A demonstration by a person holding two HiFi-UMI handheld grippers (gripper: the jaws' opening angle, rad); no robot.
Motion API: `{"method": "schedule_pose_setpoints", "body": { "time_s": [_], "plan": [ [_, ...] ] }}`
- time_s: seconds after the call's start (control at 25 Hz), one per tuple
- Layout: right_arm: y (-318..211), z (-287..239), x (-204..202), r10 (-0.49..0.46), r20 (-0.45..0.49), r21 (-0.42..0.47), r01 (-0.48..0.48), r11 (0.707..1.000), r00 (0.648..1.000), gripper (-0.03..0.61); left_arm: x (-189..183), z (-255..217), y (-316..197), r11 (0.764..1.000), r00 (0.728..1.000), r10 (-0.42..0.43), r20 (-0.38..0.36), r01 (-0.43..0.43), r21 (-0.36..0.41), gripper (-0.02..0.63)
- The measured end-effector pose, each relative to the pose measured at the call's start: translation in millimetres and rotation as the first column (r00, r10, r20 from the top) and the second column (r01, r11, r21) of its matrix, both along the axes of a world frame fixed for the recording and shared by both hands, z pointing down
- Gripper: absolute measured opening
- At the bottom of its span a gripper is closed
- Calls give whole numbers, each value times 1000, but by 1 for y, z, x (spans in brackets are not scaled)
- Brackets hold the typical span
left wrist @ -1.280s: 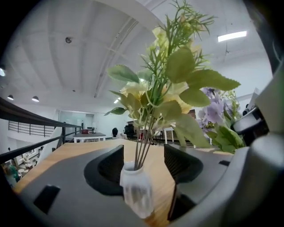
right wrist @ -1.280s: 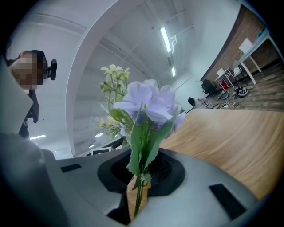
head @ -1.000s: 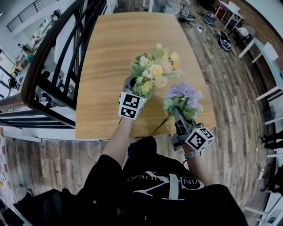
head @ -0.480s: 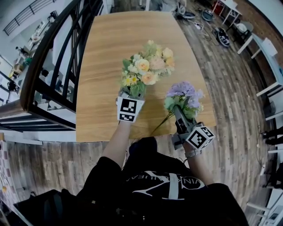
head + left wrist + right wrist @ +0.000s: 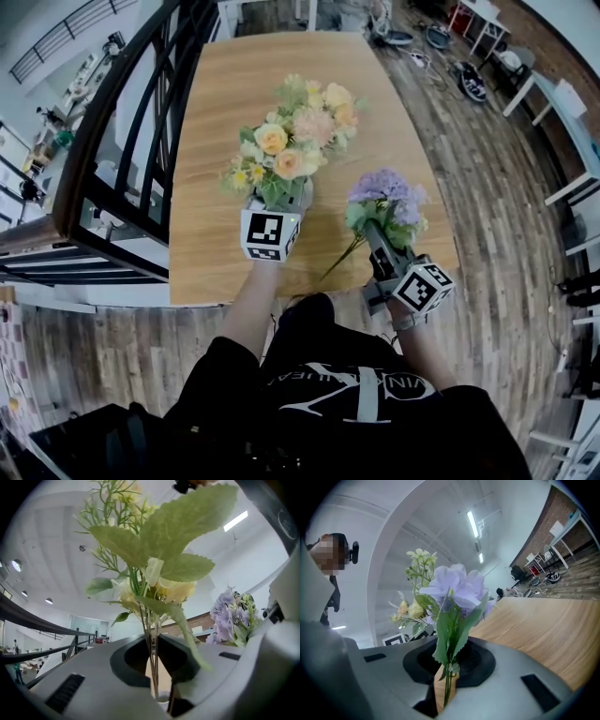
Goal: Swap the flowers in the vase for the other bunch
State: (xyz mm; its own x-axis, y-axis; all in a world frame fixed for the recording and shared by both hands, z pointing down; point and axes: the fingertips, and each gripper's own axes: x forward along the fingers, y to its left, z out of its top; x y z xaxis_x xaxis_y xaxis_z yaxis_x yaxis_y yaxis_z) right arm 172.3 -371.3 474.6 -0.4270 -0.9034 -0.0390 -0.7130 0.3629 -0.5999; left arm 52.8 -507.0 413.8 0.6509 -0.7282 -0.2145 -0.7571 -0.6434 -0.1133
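A yellow and peach bouquet (image 5: 286, 141) stands upright over the wooden table (image 5: 225, 84). My left gripper (image 5: 277, 202) grips its thin green stems (image 5: 152, 658); the jaws are still closing on them. Right under the stems a pale vase rim (image 5: 162, 697) shows, and it appears in the head view as a light edge (image 5: 306, 192) beside the leaves. My right gripper (image 5: 377, 234) holds level near the table's front right corner, shut on the stems of a purple bunch (image 5: 384, 199). That bunch (image 5: 452, 590) rises between its jaws (image 5: 445, 681).
A black railing (image 5: 122, 141) runs along the table's left side. The table's front edge (image 5: 309, 291) lies just under both grippers. White tables and chairs (image 5: 553, 103) stand on the plank floor to the right.
The left gripper has shut on the yellow bouquet's stems and risen with it, and the bouquet has drifted left and farther up the picture. The right gripper and purple bunch have stayed put.
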Motion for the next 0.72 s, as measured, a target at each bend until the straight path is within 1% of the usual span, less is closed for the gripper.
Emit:
{"method": "schedule_pose_setpoints", "body": {
  "time_s": [0.12,0.2,0.44,0.72],
  "plan": [
    [2,-8,-4,-8,-5,6,8,1000,1000,60,-7,-16,1,1000,999,-6,-44,6,1,43],
    [1,-14,-3,-11,-6,8,11,1000,1000,60,-9,-23,0,1000,998,-10,-57,10,0,43],
    [-1,-26,-2,-5,1,6,5,1000,1000,60,-12,-32,-1,1000,998,-10,-54,9,-15,43],
    [0,-30,0,8,-4,-7,-9,1000,1000,60,-17,-46,4,1000,997,-13,-74,12,-21,43]
  ]
}}
